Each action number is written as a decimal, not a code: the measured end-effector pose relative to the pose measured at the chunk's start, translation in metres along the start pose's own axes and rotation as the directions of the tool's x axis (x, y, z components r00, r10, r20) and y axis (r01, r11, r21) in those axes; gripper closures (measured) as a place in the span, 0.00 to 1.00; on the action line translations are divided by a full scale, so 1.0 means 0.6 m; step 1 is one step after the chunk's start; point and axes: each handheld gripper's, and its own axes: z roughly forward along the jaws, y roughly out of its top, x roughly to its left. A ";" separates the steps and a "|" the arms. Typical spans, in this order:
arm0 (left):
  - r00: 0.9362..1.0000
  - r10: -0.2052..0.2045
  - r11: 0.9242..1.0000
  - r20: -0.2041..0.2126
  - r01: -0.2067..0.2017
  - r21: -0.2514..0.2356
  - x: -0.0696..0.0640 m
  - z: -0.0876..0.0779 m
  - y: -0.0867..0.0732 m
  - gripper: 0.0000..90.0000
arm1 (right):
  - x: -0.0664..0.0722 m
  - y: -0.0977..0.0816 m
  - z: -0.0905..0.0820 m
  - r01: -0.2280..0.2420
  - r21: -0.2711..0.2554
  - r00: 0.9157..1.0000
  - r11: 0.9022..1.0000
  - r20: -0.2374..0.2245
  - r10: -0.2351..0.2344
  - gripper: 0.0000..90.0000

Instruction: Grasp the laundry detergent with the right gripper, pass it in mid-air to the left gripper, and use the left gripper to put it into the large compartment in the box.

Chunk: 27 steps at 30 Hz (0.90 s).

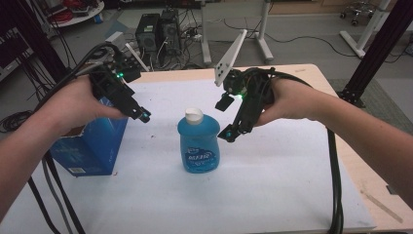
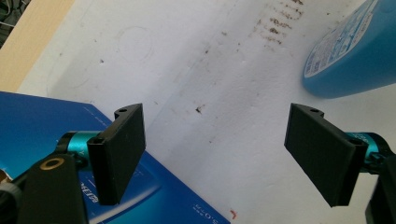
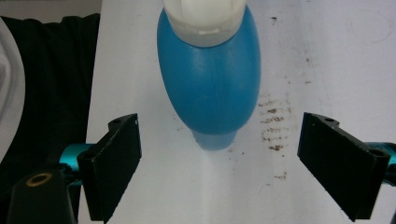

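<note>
Presently the blue plastic bottle with a white cap stands upright mid-tabletop. Left gripper hovers above the blue cardboard box, fingers wide apart, holding nothing. Right gripper hangs just beside the bottle, fingers likewise wide, empty.

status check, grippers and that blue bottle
Left gripper open, above the blue box. Right gripper open, empty, beside the blue bottle. Bottle upright, white cap on, untouched. Nothing between the right gripper and it.

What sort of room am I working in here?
Probably a lab or workshop: desktop computer towers and loose cables on the floor behind the white-covered table, with black frame posts beside it.
</note>
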 end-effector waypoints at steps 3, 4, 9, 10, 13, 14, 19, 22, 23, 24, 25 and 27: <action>1.000 0.001 1.000 -0.005 -0.001 -0.008 -0.001 -0.002 0.001 0.23 | 0.003 0.002 0.012 0.004 -0.001 1.000 1.000 -0.002 -0.004 0.14; 1.000 -0.001 1.000 -0.004 0.001 -0.010 -0.002 -0.001 0.002 0.23 | 0.005 0.004 0.016 0.007 0.004 1.000 1.000 -0.002 -0.007 0.14; 1.000 0.002 1.000 -0.007 -0.002 -0.011 -0.003 -0.002 0.004 0.23 | 0.008 0.009 0.037 0.021 0.015 1.000 1.000 0.002 -0.021 0.14; 1.000 0.005 1.000 -0.007 -0.005 -0.010 -0.003 -0.002 0.004 0.23 | 0.007 0.010 0.042 0.026 0.018 1.000 1.000 0.005 -0.026 0.14; 1.000 0.004 1.000 -0.008 -0.004 -0.010 -0.003 -0.003 0.004 0.23 | 0.007 0.011 0.055 0.023 0.022 1.000 1.000 0.010 -0.023 0.14; 1.000 0.004 1.000 -0.009 -0.004 -0.010 -0.003 -0.003 0.004 0.23 | 0.008 0.012 0.059 0.021 0.030 1.000 0.999 0.011 -0.022 0.14; 1.000 0.005 1.000 -0.011 -0.005 -0.009 -0.002 -0.002 0.004 0.23 | 0.011 0.016 0.071 0.022 0.034 1.000 0.999 0.021 -0.023 0.15; 1.000 0.004 1.000 -0.010 -0.004 -0.008 -0.002 -0.003 0.005 0.23 | 0.011 0.018 0.077 0.023 0.040 0.999 0.999 0.026 -0.024 0.15; 1.000 0.008 1.000 -0.012 -0.008 -0.009 -0.002 -0.003 0.005 0.23 | 0.010 0.018 0.078 0.023 0.040 0.999 0.999 0.028 -0.024 0.15; 1.000 0.009 1.000 -0.013 -0.009 -0.009 -0.002 -0.003 0.005 0.23 | 0.010 0.018 0.079 0.023 0.041 0.999 0.999 0.027 -0.024 0.15; 1.000 0.010 1.000 -0.011 -0.010 -0.007 -0.003 -0.003 0.006 0.23 | 0.011 0.018 0.079 0.021 0.040 0.999 0.999 0.028 -0.022 0.15; 1.000 0.014 1.000 -0.010 -0.015 -0.007 -0.003 -0.002 0.007 0.23 | 0.009 0.018 0.080 0.037 0.027 0.999 0.999 0.021 -0.038 0.20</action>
